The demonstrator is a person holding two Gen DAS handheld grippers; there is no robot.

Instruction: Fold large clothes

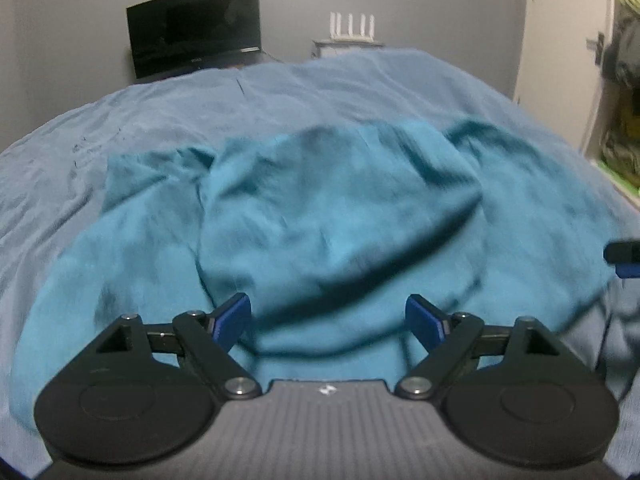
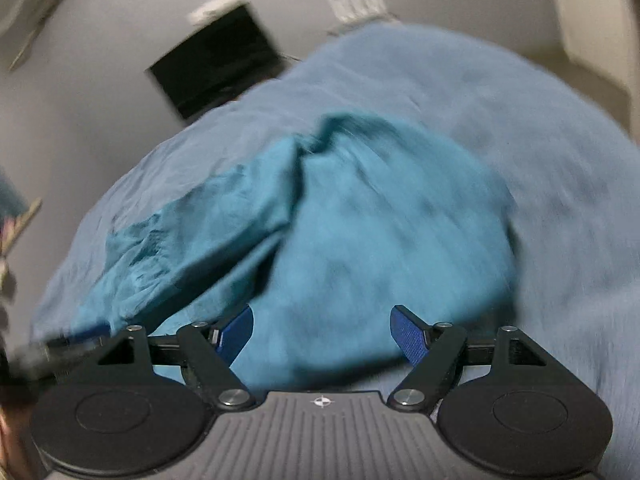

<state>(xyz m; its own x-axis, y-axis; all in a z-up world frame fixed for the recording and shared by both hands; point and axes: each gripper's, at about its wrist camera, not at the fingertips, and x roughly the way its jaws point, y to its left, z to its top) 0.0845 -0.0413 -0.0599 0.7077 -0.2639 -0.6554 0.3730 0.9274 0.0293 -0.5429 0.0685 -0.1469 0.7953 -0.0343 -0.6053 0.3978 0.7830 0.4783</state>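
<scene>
Teal cloth lies bunched and creased on the bed, on top of a paler blue sheet. It looks like a big garment, part folded over itself, with a fat fold across the middle and looser bits hanging out to the sides — so the folding is likely only part done.

On the left side, the left tool sits above the near edge of the cloth. Its two blue pads stand wide apart and nothing is between them. It seems ready to reach for a new edge.

On the right side, the right tool is also spread wide and holds nothing. The cloth lies in front of it, under its open fingers. This view is tilted and blurry, so small details are hard to tell.

Far back by the wall stand a dark screen and a white box with four little aerials.

No words or brand names can be read — only a small round mark on each tool's grey body.
</scene>
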